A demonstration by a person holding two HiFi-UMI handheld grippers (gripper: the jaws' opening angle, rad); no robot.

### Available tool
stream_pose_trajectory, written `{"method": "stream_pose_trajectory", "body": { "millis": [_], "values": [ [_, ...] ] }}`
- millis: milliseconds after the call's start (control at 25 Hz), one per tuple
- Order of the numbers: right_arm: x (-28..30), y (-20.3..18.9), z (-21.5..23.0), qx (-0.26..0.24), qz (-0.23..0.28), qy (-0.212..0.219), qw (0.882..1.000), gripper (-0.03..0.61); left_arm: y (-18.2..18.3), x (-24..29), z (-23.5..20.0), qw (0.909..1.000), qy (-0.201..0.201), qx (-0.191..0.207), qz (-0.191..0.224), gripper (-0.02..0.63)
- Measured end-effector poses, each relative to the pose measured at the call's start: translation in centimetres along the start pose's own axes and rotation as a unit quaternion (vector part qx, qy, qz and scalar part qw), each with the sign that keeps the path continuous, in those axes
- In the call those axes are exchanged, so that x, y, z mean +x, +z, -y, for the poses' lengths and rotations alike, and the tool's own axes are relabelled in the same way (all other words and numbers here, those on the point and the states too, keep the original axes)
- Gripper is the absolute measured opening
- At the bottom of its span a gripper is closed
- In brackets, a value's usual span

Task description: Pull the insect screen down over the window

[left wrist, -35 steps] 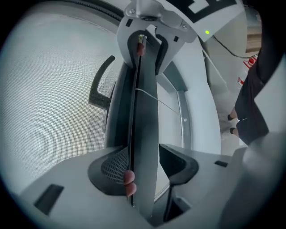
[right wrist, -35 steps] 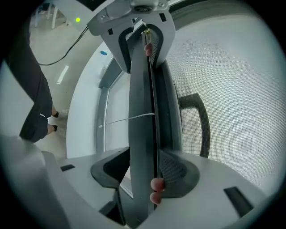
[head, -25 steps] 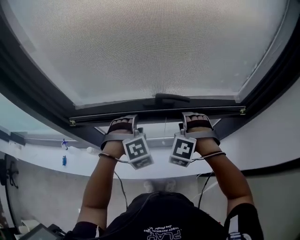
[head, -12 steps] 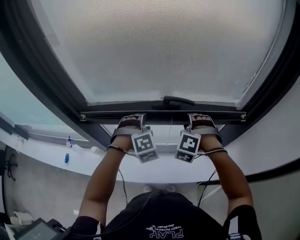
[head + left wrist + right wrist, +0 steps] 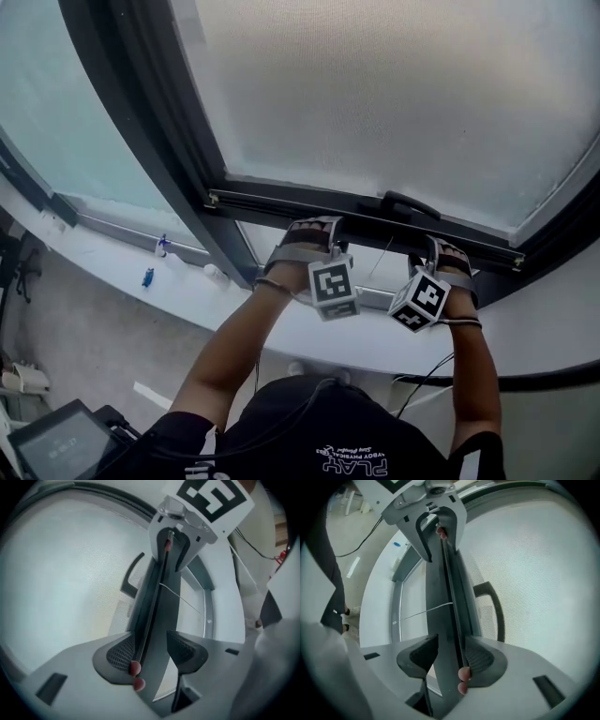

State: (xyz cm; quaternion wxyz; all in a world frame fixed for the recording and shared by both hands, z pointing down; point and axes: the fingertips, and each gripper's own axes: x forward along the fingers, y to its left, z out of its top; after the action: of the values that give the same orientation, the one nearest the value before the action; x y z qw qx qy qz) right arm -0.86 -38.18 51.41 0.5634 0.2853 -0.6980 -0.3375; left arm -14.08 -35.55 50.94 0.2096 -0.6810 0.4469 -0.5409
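The insect screen's pale mesh (image 5: 394, 94) ends in a dark bottom bar (image 5: 272, 206) with a black handle (image 5: 408, 204) at its middle. My left gripper (image 5: 317, 227) grips the bar left of the handle, and my right gripper (image 5: 441, 244) grips it right of the handle. In the left gripper view the bar (image 5: 154, 597) runs between the pads of my left gripper (image 5: 152, 651). In the right gripper view the bar (image 5: 447, 588) sits between the pads of my right gripper (image 5: 450, 656); its jaws have just been closing onto it. Red-tipped fingers (image 5: 463, 674) also rest on the bar.
A dark mullion (image 5: 155, 131) separates the screen from a fixed glass pane (image 5: 56, 112) on the left. Small bottles (image 5: 161, 246) stand on the white sill (image 5: 112, 258) below. A thin cord (image 5: 183, 599) crosses the open gap under the bar. A tablet (image 5: 61, 445) sits low left.
The head view has swung left and tilted, so the window now slants and the left pane shows. Both grippers stay on the bar, wrists slightly rolled.
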Motion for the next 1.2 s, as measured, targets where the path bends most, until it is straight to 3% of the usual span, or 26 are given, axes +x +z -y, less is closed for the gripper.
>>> {"method": "stream_pose_trajectory", "body": {
  "millis": [80, 160, 240, 320, 360, 440, 560, 640, 720, 880, 1000, 1200],
  "values": [
    [-1.5, 0.6, 0.9, 0.055, 0.024, -0.020, 0.998, 0.184, 1.0, -1.8, -0.4, 0.9969, 0.006, -0.061, 0.049, 0.216],
    [-3.8, 2.0, 1.6, 0.144, 0.064, -0.033, 0.987, 0.184, 2.3, -3.8, -0.5, 0.9798, -0.015, -0.156, 0.124, 0.216],
    [-5.6, 3.3, 1.4, 0.241, 0.102, -0.039, 0.964, 0.184, 2.8, -5.4, -0.6, 0.9423, -0.040, -0.271, 0.193, 0.216],
    [-6.5, 4.1, 0.2, 0.310, 0.126, -0.036, 0.942, 0.179, 2.0, -6.3, -0.7, 0.9022, -0.055, -0.362, 0.228, 0.205],
    [-6.7, 4.2, -0.6, 0.335, 0.135, -0.033, 0.932, 0.155, 1.3, -6.7, -0.7, 0.8910, -0.056, -0.386, 0.232, 0.178],
    [-7.0, 4.7, -2.0, 0.383, 0.160, -0.033, 0.909, 0.126, -0.3, -7.3, -0.3, 0.8831, -0.050, -0.408, 0.227, 0.123],
    [-8.7, 6.1, -3.0, 0.454, 0.208, -0.047, 0.865, 0.043, -1.9, -8.2, 1.0, 0.8626, -0.047, -0.446, 0.235, 0.061],
    [-10.0, 6.7, -3.6, 0.463, 0.229, -0.068, 0.853, 0.006, -2.7, -9.2, 1.5, 0.8484, -0.036, -0.472, 0.238, 0.027],
    [-11.3, 6.9, -3.7, 0.459, 0.255, -0.090, 0.846, 0.005, -3.3, -10.2, 1.8, 0.8399, -0.019, -0.489, 0.234, 0.003],
    [-14.9, 4.7, -5.1, 0.483, 0.280, -0.110, 0.822, 0.005, -1.7, -12.7, 3.9, 0.8380, 0.016, -0.491, 0.237, 0.003],
    [-15.7, 3.6, -6.2, 0.496, 0.271, -0.097, 0.819, 0.005, -0.4, -13.7, 4.6, 0.8294, 0.024, -0.501, 0.246, 0.003],
    [-19.2, -1.1, -9.7, 0.509, 0.260, -0.083, 0.816, 0.005, 3.5, -16.7, 8.9, 0.8254, 0.017, -0.508, 0.247, 0.003]
  ]
}}
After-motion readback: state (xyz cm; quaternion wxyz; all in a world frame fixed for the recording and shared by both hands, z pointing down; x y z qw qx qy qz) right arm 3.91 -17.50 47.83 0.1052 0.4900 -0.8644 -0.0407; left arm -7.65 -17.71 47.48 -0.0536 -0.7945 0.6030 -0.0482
